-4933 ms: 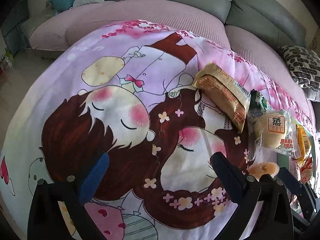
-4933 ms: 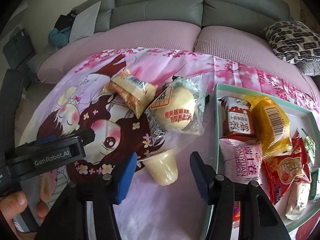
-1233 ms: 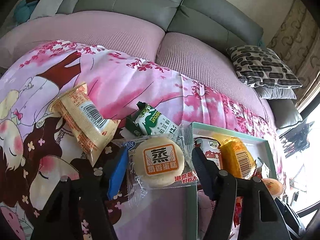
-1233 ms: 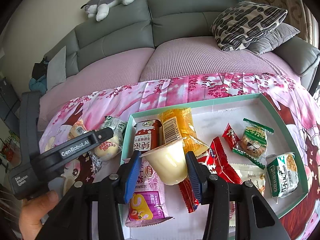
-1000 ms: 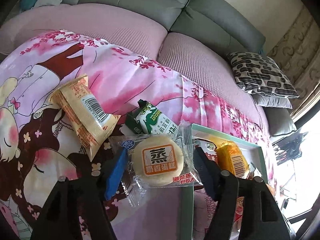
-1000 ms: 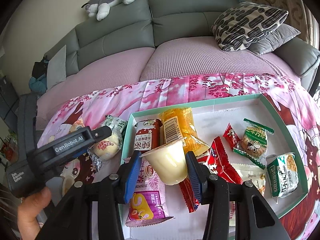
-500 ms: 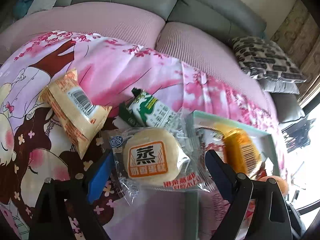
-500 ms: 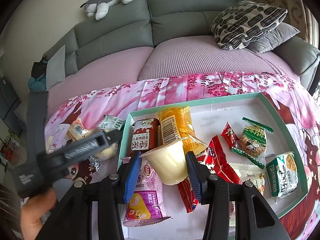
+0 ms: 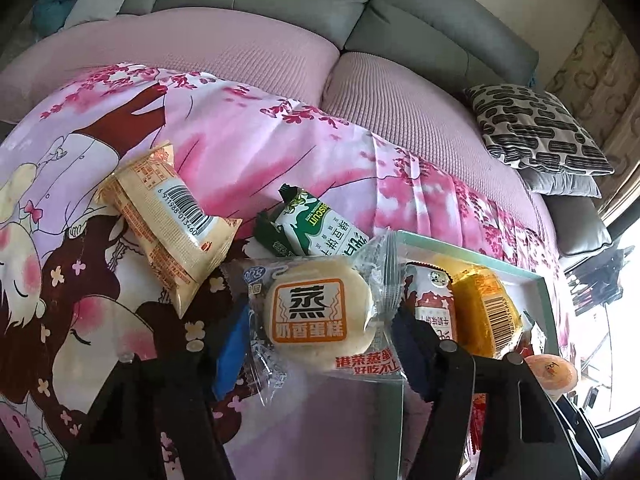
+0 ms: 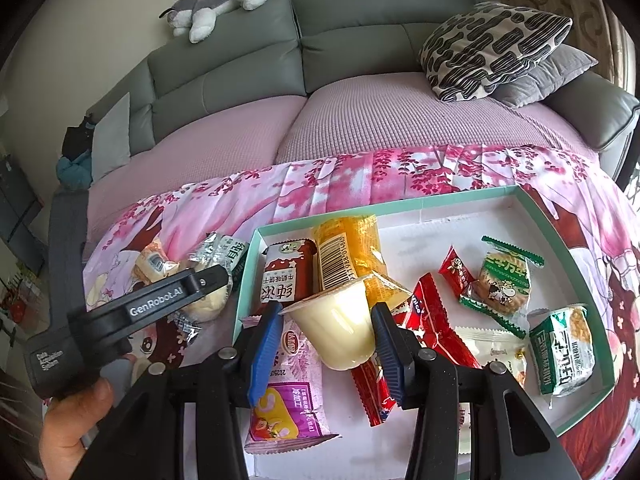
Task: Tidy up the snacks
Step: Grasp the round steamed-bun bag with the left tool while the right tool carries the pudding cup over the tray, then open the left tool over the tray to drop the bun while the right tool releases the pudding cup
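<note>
Left tongs [image 9: 316, 344] have just been closing on the steamed cake pack [image 9: 316, 316] at the tray's [image 10: 246, 280] left edge, hemmed by the green biscuit pack [image 9: 316, 228] and cream bread pack [image 9: 168, 224]. Right tongs [image 10: 326, 332] clamp the pudding cup [image 10: 336, 326] over the tray's near-left corner, above the crowded red [image 10: 432, 320] and pink wrappers [image 10: 288, 412], unchanged from half a second ago.

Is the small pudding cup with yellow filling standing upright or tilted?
Tilted. The translucent pudding cup, gripped by the right hand-held gripper over the teal-rimmed tray, has its sealed top leaning toward the sofa.
</note>
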Motion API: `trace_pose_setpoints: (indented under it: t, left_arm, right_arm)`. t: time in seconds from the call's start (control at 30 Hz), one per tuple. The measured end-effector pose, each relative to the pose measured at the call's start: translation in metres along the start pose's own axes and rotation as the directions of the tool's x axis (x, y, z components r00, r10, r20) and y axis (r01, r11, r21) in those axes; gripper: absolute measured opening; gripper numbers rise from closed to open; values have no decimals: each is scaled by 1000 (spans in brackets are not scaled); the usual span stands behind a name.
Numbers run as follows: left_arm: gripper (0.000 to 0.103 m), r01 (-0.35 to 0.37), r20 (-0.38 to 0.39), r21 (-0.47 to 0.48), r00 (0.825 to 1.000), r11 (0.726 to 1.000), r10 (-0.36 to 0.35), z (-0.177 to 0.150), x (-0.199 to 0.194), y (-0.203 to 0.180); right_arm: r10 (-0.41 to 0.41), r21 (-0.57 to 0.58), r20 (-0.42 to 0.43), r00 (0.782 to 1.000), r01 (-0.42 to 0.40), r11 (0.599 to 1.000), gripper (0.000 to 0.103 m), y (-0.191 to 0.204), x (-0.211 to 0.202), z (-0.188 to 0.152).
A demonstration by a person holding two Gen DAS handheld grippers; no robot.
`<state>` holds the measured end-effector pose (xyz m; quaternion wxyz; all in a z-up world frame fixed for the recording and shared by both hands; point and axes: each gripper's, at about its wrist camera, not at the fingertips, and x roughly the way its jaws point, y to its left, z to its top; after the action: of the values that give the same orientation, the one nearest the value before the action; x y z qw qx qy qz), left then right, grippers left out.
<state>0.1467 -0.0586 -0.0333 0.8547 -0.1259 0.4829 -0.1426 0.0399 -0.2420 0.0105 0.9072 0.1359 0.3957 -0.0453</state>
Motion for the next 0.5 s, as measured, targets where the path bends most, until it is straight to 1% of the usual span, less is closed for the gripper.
trace_pose_setpoints:
  t: [0.1,0.27,0.4,0.5]
  left_arm:
    - [67,6,11,6,1000,1000,-6,1,-6,-2]
    - [67,22,57,33,998,999,-24,5,-24,-12]
    - [67,50,80,61,995,997,-55,6,-36,-23]
    - [67,71,79,97,994,993,-78,3,-40,-36]
  right_arm:
    - [2,3,10,1000,-2,1000,48,-1,-3,1]
    - [-3,16,37,999,2,1000,48,-5,-12,4]
    - [-21,38,54,998,19,999,48,-15,-18,6]
    - [-49,76,65,997,44,996,48,-31,-23,6]
